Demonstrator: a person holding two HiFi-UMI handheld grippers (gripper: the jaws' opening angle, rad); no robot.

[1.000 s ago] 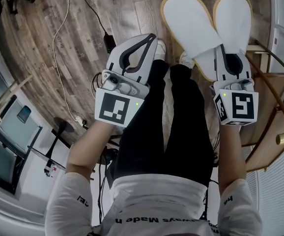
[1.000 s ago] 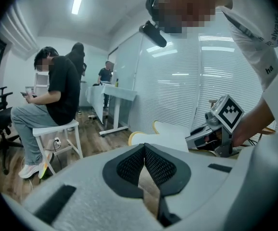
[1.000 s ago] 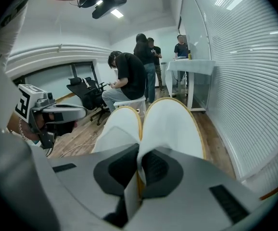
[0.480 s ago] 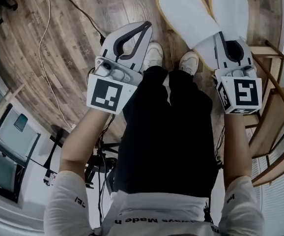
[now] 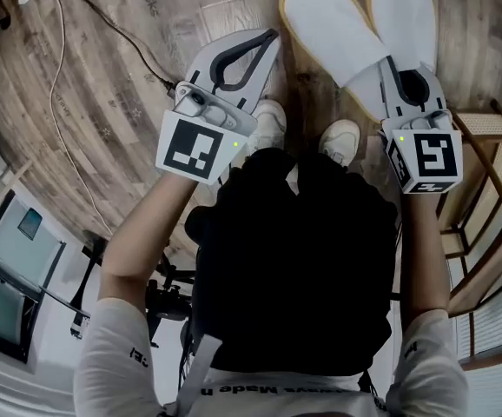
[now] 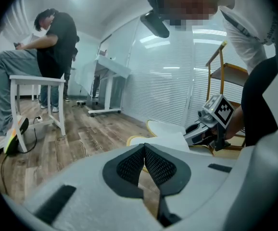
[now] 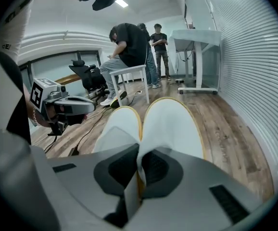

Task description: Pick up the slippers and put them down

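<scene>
Two white slippers with yellow edging lie side by side, the left slipper [image 5: 331,23] [image 7: 120,126] and the right slipper [image 5: 405,11] [image 7: 171,121]. My right gripper [image 5: 392,66] [image 7: 139,154] is shut on their inner edges at the heel end, and the toes point away from me over the wooden floor [image 5: 147,102]. My left gripper [image 5: 271,38] [image 6: 144,147] is off to the left, shut with its tips touching and nothing between them. From the left gripper view the slippers [image 6: 160,129] and the right gripper [image 6: 211,126] show ahead to the right.
The person's two white shoes [image 5: 268,127] [image 5: 341,139] stand on the floor just below the grippers. A cable [image 5: 56,94] runs across the floor at left. A wooden shelf rack [image 5: 485,198] is close on the right. Seated and standing people [image 7: 129,47] and a white desk [image 7: 196,37] are farther off.
Both grippers have come down toward the floor as the person squatted, knees now bent. The slippers stay in the right gripper; the left stays shut.
</scene>
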